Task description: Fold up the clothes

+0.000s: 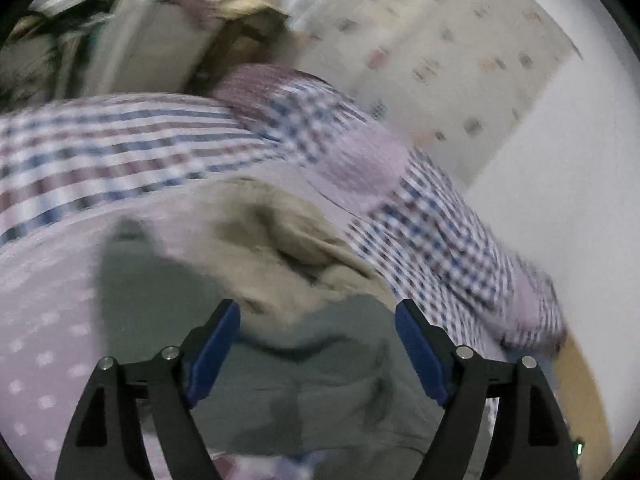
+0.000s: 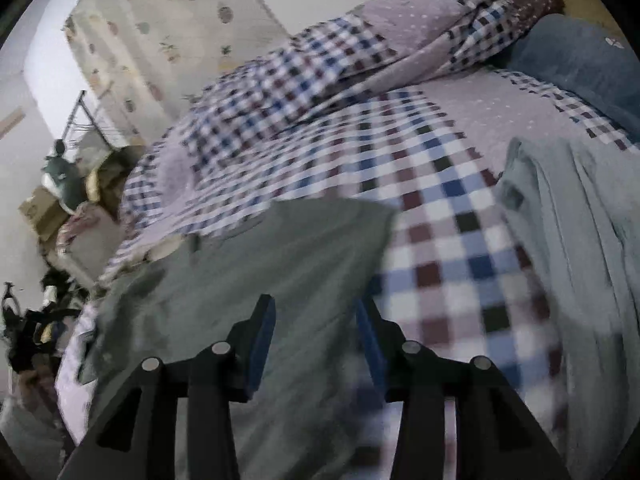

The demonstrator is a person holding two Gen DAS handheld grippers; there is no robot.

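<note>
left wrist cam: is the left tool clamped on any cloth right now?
No. The left tool stands open, blue pads apart, above the grey garment with nothing pinched between them.

The right gripper (image 2: pixel 316 312) hangs low over a grey-green garment (image 2: pixel 256 264) spread on the checked bedspread (image 2: pixel 432 184), its blue-padded fingers (image 2: pixel 262 344) parted with the cloth lying between them and nothing pinched. To the right a paler grey-blue garment (image 2: pixel 568 216) lies rumpled on the same spread, and beyond it a blue pillow (image 2: pixel 576 60) sits near the head of the bed beside a bunched checked quilt (image 2: pixel 320 64). Off to the left, past the bed's edge, stand a patterned curtain (image 2: pixel 160 32) and a blurred heap of boxes and clutter (image 2: pixel 52 208).
</note>
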